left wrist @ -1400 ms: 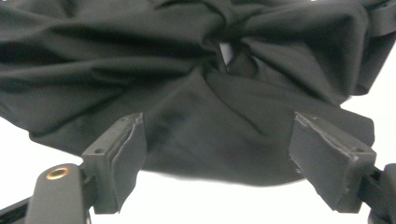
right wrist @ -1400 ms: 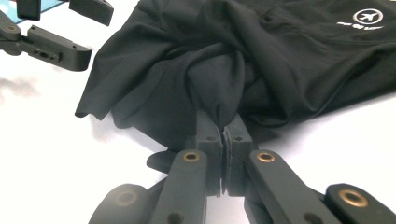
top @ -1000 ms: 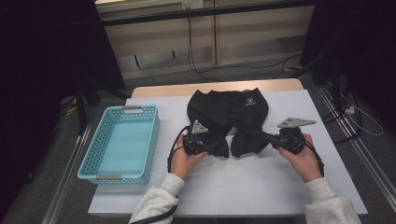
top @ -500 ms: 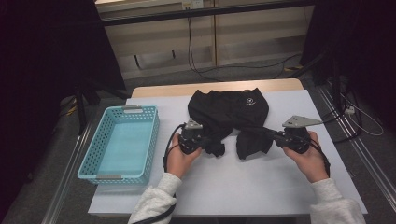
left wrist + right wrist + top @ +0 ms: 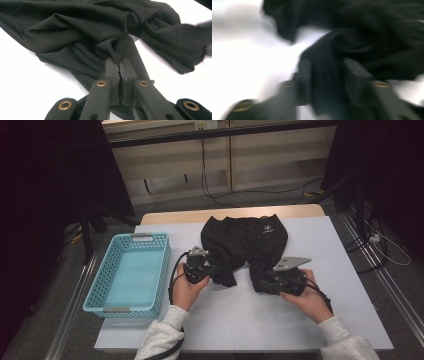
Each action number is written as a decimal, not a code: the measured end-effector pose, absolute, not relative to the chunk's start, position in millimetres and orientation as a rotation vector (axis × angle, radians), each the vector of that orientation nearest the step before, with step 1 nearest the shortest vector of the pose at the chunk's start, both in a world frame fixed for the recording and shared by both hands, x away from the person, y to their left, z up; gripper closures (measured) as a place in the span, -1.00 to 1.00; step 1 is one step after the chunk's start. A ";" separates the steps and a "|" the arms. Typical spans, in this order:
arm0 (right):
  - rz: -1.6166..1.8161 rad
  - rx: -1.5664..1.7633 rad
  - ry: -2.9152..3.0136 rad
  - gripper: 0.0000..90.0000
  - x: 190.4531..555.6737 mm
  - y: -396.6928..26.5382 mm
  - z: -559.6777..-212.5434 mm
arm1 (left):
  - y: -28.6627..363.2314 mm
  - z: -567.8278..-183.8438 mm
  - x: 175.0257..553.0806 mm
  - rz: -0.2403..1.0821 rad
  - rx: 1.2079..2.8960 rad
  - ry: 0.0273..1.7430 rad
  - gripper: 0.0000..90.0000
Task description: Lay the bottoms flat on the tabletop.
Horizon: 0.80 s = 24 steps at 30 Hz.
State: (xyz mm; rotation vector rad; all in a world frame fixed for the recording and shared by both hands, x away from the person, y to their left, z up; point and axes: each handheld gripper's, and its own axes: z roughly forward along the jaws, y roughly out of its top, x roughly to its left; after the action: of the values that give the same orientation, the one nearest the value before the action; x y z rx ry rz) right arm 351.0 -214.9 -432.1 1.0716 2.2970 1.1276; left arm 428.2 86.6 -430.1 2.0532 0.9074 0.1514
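The black shorts [image 5: 245, 242] lay spread on the white worktop [image 5: 320, 320], waistband away from the person, the two leg ends nearest the hands. The left gripper [image 5: 121, 75] had its jaws clenched on a fold of the left leg hem, cloth pinched between the pads. The right gripper [image 5: 327, 77] stood at the other leg end; its jaws had just been opening, and dark cloth sat loosely between them, unpressed. The basket [image 5: 131, 272] stood left of the shorts, so the left hand [image 5: 187, 287] was the nearer to it.
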 end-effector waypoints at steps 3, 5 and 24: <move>1.160 1.145 2.208 0.01 351.2 -237.1 -424.7 | 87.7 -431.5 429.4 0.155 2.052 0.918 0.92; 1.143 1.180 2.176 0.02 351.1 -250.3 -423.9 | 88.2 -432.1 430.2 0.153 2.051 0.924 0.93; 0.991 1.297 2.285 0.60 359.4 -251.7 -458.6 | 90.0 -431.7 430.0 0.146 2.059 0.926 0.93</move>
State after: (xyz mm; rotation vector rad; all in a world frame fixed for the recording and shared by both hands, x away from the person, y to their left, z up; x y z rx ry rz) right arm 359.4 -251.7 -458.6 1.2967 2.2852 0.9907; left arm 430.0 90.0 -431.7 2.0595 0.9260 0.1455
